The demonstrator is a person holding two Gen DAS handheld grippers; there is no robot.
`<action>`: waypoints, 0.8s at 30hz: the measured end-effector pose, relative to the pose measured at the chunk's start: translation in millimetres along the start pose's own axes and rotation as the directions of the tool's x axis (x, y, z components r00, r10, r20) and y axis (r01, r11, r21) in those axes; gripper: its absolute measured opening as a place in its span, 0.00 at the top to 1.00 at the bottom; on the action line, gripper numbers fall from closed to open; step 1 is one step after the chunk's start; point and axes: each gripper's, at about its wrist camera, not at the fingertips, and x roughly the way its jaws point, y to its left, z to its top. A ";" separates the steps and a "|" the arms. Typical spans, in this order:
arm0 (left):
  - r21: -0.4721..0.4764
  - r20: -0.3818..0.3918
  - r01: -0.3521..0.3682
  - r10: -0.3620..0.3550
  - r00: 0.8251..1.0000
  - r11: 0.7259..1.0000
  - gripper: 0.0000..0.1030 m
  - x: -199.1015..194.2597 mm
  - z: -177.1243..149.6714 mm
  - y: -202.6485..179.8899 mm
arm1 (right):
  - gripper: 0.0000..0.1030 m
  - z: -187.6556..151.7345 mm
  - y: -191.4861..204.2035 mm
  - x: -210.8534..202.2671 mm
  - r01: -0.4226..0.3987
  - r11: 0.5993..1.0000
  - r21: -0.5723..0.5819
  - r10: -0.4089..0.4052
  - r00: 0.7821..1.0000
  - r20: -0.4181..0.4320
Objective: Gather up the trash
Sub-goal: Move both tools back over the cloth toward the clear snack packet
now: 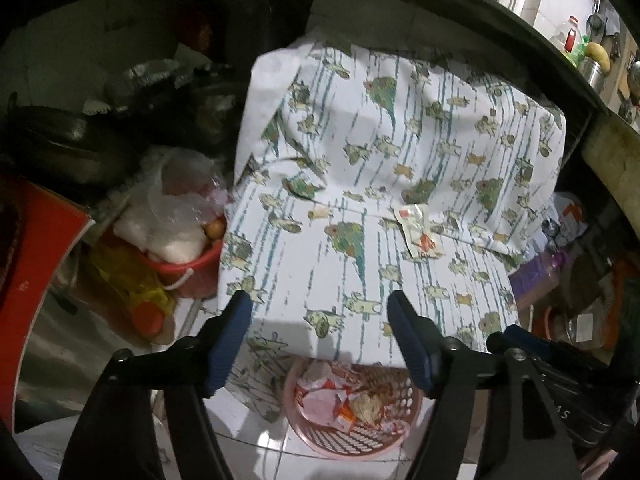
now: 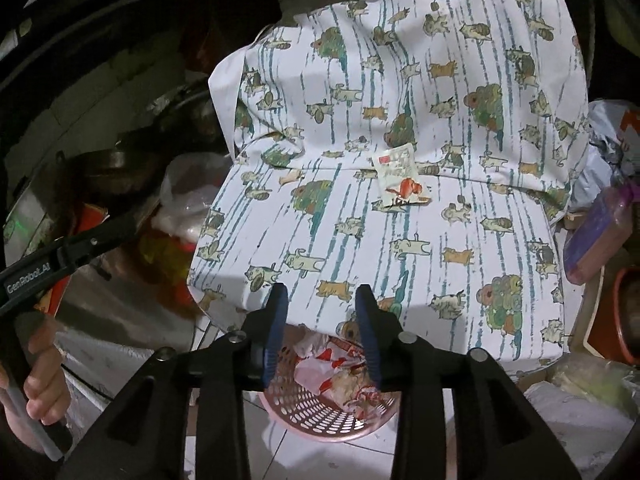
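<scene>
A small white sachet wrapper with red print [image 1: 418, 232] lies on a surface covered with a white animal-print cloth [image 1: 360, 184]; it also shows in the right wrist view [image 2: 402, 179]. A pink perforated basket [image 1: 352, 436] holding crumpled wrappers stands on the tiled floor below the cloth's front edge, and shows in the right wrist view [image 2: 320, 416]. My left gripper [image 1: 320, 308] is open and empty, above the basket at the cloth's front edge. My right gripper [image 2: 322, 300] is open and empty, also over the basket, short of the wrapper.
A red bucket [image 1: 192, 268] with plastic bags stands left of the cloth. Dark pots [image 1: 60, 136] sit further left. A purple container [image 2: 600, 232] and bags crowd the right side. The left gripper's handle and a hand [image 2: 40, 380] show at left.
</scene>
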 end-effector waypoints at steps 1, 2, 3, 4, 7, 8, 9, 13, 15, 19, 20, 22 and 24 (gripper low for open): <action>0.002 0.013 -0.010 0.010 1.000 1.000 0.25 -1.9 0.4 -0.3 | 0.62 0.9 0.8 -0.5 0.006 1.000 0.000 -0.006 1.000 0.007; 0.004 0.024 -0.017 0.017 1.000 1.000 0.22 -3.6 0.7 0.1 | 0.62 1.2 1.4 -1.2 0.013 1.000 -0.001 -0.013 1.000 0.015; 0.006 0.034 -0.024 0.024 0.999 1.000 0.21 -5.2 1.5 0.0 | 0.61 1.3 2.5 -1.7 0.020 1.000 -0.005 -0.019 1.000 0.021; 0.012 0.044 -0.034 0.034 0.998 0.999 0.18 -7.1 2.4 -0.1 | 0.60 1.3 3.4 -2.3 0.024 1.000 -0.011 -0.024 0.999 0.025; 0.027 0.052 -0.030 0.028 0.998 0.999 0.18 -9.3 3.9 -0.8 | 0.54 1.1 5.6 -2.9 0.041 0.999 -0.020 -0.041 0.998 0.041; 0.029 0.057 -0.034 0.032 0.998 0.999 0.18 -10.9 4.0 -0.7 | 0.52 1.1 5.6 -2.8 0.045 0.999 -0.023 -0.044 0.998 0.043; 0.031 0.066 -0.042 0.040 0.997 0.999 0.18 -13.0 4.4 -0.6 | 0.49 1.2 5.6 -2.8 0.048 0.999 -0.024 -0.047 0.998 0.044; 0.044 0.106 -0.065 0.060 0.993 0.997 0.17 -22.5 6.7 -2.4 | 0.44 2.5 4.4 -4.9 0.057 0.998 -0.014 -0.056 0.997 0.061; 0.052 0.142 -0.075 0.067 0.988 0.996 0.17 -29.7 7.2 -3.0 | 0.38 3.2 3.5 -6.7 0.063 0.998 -0.019 -0.062 0.996 0.072; 0.066 0.188 -0.095 0.081 0.979 0.993 0.17 -38.8 9.0 -4.6 | 0.33 3.9 1.4 -7.6 0.072 0.997 -0.012 -0.071 0.994 0.081; 0.069 0.197 -0.101 0.085 0.977 0.993 0.17 -40.7 8.8 -4.9 | 0.31 4.2 0.8 -6.8 0.072 0.997 -0.009 -0.071 0.994 0.080; 0.077 0.224 -0.122 0.102 0.969 0.990 0.17 -44.2 9.0 -6.7 | 0.29 4.6 -0.2 -6.3 0.080 0.997 -0.005 -0.079 0.994 0.082; 0.080 0.242 -0.140 0.117 0.963 0.987 0.16 -46.1 9.2 -7.9 | 0.27 4.6 -0.5 -5.8 0.094 0.995 -0.010 -0.093 0.992 0.086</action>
